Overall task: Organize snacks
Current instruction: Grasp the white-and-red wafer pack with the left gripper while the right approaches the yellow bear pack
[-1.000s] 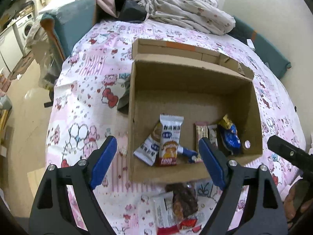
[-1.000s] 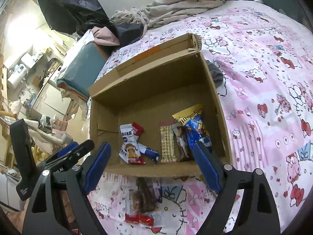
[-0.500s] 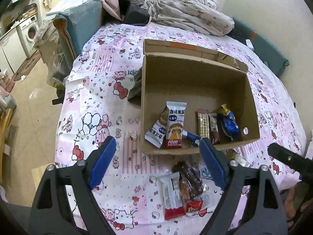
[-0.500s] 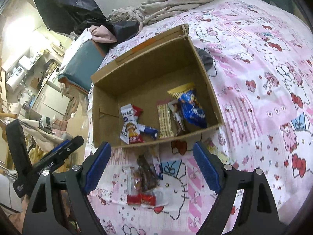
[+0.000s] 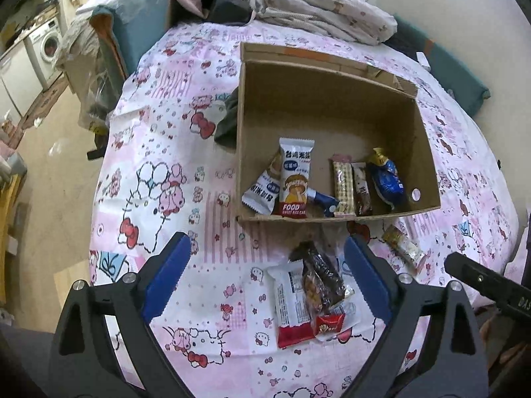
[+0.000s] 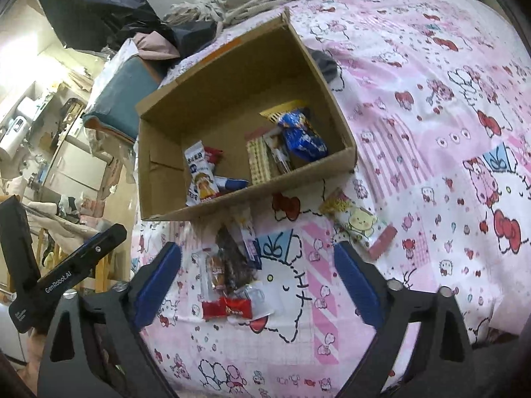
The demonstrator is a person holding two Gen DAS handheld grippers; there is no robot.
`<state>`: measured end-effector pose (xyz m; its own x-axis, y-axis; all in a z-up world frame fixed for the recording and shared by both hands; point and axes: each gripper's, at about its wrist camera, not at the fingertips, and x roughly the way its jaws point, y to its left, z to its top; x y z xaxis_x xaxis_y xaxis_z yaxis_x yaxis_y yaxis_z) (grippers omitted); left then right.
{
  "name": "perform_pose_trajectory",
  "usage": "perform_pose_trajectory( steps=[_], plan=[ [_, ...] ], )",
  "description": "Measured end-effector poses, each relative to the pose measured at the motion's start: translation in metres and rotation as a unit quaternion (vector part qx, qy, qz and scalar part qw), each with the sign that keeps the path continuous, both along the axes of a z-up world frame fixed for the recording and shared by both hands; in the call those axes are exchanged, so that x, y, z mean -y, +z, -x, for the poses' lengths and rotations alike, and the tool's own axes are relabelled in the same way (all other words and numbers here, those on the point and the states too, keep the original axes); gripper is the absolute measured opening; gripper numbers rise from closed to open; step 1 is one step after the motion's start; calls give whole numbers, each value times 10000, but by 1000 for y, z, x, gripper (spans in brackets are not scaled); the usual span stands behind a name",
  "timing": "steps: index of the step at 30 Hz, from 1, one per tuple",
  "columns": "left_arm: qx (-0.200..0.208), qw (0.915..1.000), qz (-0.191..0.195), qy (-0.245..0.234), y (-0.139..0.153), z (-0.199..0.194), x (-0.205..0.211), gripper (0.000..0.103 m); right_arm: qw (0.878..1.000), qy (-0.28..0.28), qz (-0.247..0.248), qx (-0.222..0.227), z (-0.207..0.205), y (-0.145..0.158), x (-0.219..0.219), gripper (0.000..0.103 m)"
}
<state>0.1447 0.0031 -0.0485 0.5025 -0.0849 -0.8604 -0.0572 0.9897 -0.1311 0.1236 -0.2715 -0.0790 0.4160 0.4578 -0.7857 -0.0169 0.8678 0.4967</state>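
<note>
A small heap of loose snacks (image 5: 310,293) lies on the bed (image 5: 186,172) just before the cardboard box (image 5: 428,165), which has drawn farther off than a second ago. The yellow packet (image 6: 353,222), perhaps biscuits, has come into sight. Left gripper (image 5: 265,280) gapes wide, empty; right gripper (image 6: 257,280) is opening, so another pickup looks near.

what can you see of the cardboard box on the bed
The cardboard box is plain brown corrugated card, open at the top, sitting flat on the pink cartoon-print bedsheet. Its far flap stands folded back and carries a strip of orange tape. One side wall has a small round hole near the front corner. Several wrapped snacks lie along its floor by the near wall; the rest of the floor is bare. A dark cloth touches one outer side. More snacks lie on the sheet just in front, apart from it.
</note>
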Motion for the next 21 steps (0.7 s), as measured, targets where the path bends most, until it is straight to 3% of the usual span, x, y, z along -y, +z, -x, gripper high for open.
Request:
perform_pose_trajectory(
  steps=[9,10,12,13,21],
  plan=[
    [-509,9977,371,256,-27,-8,-12,90,9986,-346,-248,-319,-5,-14,8,98],
    [-665,9963,476,278,-35,-10,-13,87,9984,-368,-247,-342,-6,-14,9,98],
    [-961,9924,704,303,-49,-11,-14,69,9979,-424,-279,-412,-7,-17,10,98],
    [-1173,9896,754,355,-60,-11,-13,68,9976,-447,-285,-455,-8,-19,10,98],
    [-2137,9751,489,329,-122,-10,11,63,9979,-400,-220,-456,-12,-20,8,98]
  ],
)
